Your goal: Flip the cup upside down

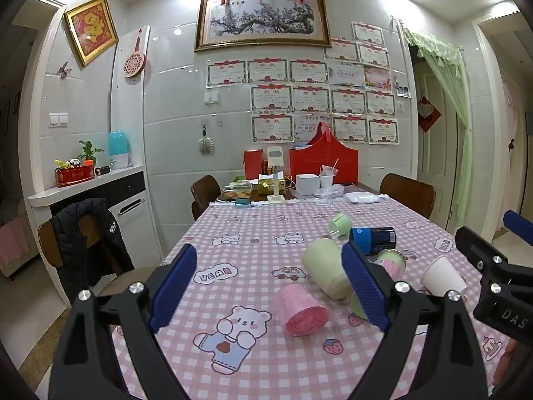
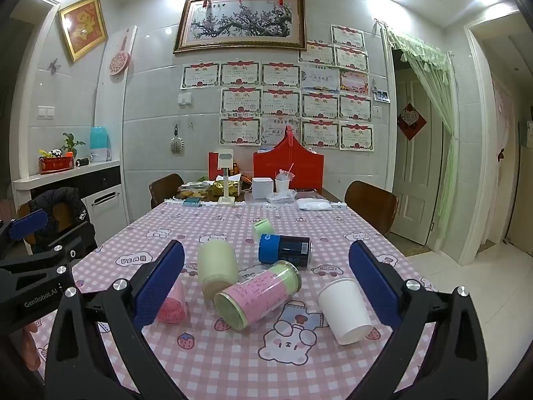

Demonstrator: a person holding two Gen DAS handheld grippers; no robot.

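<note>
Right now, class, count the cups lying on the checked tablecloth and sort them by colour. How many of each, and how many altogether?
Pink cup: 1
Pale green cups, large and small: 2
Blue and black cup: 1
Pink and green glass cup: 1
White paper cup: 1
Total: 6, all lying on their sides on the tablecloth.

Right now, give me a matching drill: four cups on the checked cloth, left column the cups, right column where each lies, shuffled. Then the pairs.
Cups:
1. pink cup
2. white paper cup
3. blue and black tumbler
4. small green cup

Places, as the right wrist camera sees them:
A. farthest back on the cloth
B. near right, mouth toward the camera
C. near left, partly behind a blue pad of the right tool
D. on its side, just in front of the small green cup

Pairs: 1-C, 2-B, 3-D, 4-A
</note>
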